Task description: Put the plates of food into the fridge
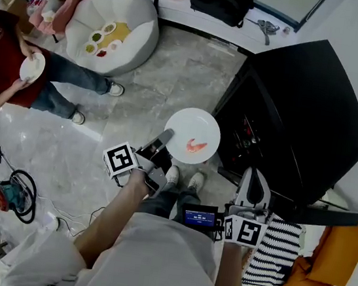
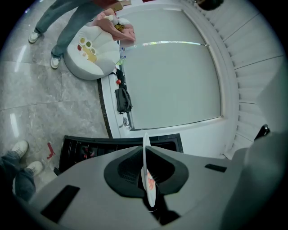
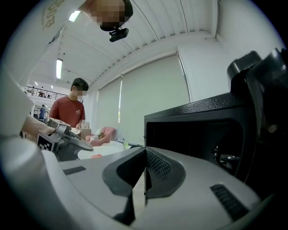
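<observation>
A white plate (image 1: 193,136) carrying a red piece of food (image 1: 196,146) is held level above the floor. My left gripper (image 1: 166,137) is shut on the plate's near rim. In the left gripper view the plate (image 2: 146,175) runs edge-on between the jaws. The black fridge (image 1: 301,116) stands just right of the plate, with its dark open front (image 1: 246,135) facing it. My right gripper (image 1: 254,175) hangs beside the fridge's lower front; its jaws meet with nothing between them (image 3: 145,179). In the right gripper view the fridge opening (image 3: 198,134) is straight ahead and the plate (image 3: 92,154) is to the left.
A white beanbag (image 1: 131,40) with several small dishes of food sits at the back left. A person in a red shirt (image 1: 0,48) holds another plate (image 1: 32,67) there. A black bag (image 1: 212,1) lies on the window ledge. Cables and a tool (image 1: 10,194) lie on the floor at left.
</observation>
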A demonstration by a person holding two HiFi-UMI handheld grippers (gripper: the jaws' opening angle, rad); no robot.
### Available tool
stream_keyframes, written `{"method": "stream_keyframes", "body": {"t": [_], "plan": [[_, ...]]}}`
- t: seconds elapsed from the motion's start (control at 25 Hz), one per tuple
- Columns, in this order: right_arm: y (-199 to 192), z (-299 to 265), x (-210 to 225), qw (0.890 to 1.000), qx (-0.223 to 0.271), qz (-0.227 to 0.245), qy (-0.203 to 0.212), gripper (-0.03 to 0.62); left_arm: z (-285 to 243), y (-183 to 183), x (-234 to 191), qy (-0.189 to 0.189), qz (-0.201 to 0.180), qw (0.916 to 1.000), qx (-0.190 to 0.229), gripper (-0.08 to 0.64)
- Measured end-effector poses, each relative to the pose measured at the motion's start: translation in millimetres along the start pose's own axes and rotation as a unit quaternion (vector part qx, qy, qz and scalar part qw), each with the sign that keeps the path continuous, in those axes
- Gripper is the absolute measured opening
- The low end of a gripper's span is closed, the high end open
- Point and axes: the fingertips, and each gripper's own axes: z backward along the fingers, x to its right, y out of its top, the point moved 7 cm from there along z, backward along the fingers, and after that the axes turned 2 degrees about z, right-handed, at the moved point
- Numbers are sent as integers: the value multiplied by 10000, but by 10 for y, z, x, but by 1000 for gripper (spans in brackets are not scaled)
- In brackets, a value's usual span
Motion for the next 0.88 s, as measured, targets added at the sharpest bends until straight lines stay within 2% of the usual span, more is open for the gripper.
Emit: {"method": "stream_keyframes", "body": {"t": [0.2, 0.68, 0.88], "plan": [[-50, -80, 29, 9998, -1, -97, 146, 9, -72, -29, -86, 128, -56, 9999, -35, 18], [-231, -264, -79, 9979, -155, -17, 628, 9, -121, -60, -253, 53, -43, 10000, 34, 18], [-417, -326, -51, 9972, -288, -1, 694, 9, -166, -93, -364, 95, -134, 9999, -26, 18]]}}
